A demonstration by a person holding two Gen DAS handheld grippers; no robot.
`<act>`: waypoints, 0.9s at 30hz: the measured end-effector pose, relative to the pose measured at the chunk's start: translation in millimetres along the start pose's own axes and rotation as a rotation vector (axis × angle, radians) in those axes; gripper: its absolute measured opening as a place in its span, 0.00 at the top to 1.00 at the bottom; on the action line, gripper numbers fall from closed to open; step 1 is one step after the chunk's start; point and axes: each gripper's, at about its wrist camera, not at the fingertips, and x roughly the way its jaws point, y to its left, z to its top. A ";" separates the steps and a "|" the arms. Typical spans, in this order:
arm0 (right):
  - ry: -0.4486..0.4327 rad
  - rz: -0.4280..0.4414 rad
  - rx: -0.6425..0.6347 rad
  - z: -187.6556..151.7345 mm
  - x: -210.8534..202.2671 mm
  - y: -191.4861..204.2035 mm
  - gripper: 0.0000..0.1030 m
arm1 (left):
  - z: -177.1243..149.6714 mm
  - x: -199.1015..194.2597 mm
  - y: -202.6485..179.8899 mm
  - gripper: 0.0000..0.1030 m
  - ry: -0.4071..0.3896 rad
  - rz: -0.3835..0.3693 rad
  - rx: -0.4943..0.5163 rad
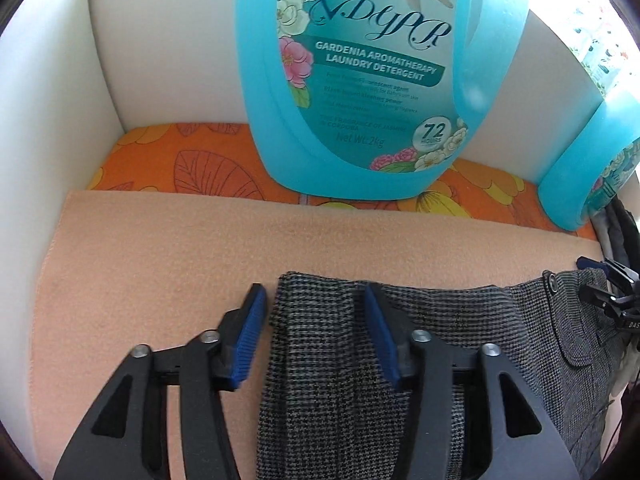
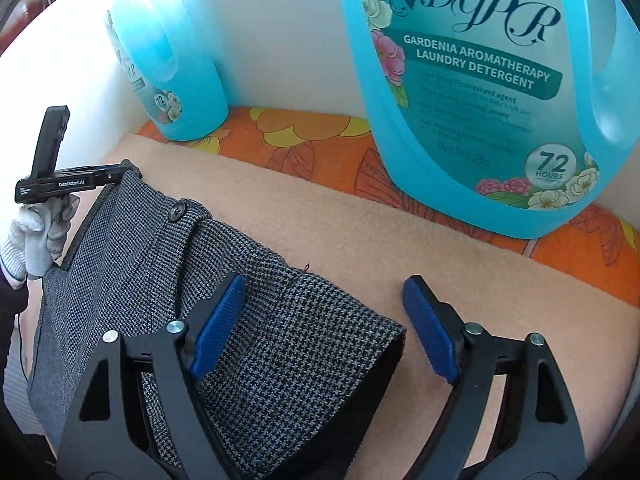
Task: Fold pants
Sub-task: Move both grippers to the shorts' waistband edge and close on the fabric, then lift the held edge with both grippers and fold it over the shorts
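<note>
Both grippers sit over the grey houndstooth pants (image 1: 344,360) on the peach mat (image 1: 160,264). Left gripper (image 1: 316,300) and right gripper (image 2: 324,292) each straddle a fabric edge, jaws released, pads not pinching anything.

The setting is a home laundry corner. Two blue detergent jugs (image 2: 480,92) (image 2: 164,68), the nearer labelled as gardenia laundry detergent, stand against a white wall (image 1: 168,40) on an orange floral cloth (image 1: 180,156). In front of them, a peach felt mat (image 1: 160,264) forms the work surface and carries grey houndstooth pants (image 2: 248,320).
</note>
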 end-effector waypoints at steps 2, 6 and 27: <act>0.004 0.020 0.000 0.5 0.7 3.8 0.42 | -0.7 -0.9 -4.0 0.66 -0.014 0.021 0.013; 0.000 0.054 0.041 1.4 -2.6 4.0 0.74 | -2.4 -7.2 -4.1 0.75 -0.034 0.024 0.013; -0.221 0.049 -0.069 -3.2 -130.8 56.9 0.86 | -10.5 -124.5 -7.8 0.82 -0.257 -0.078 0.023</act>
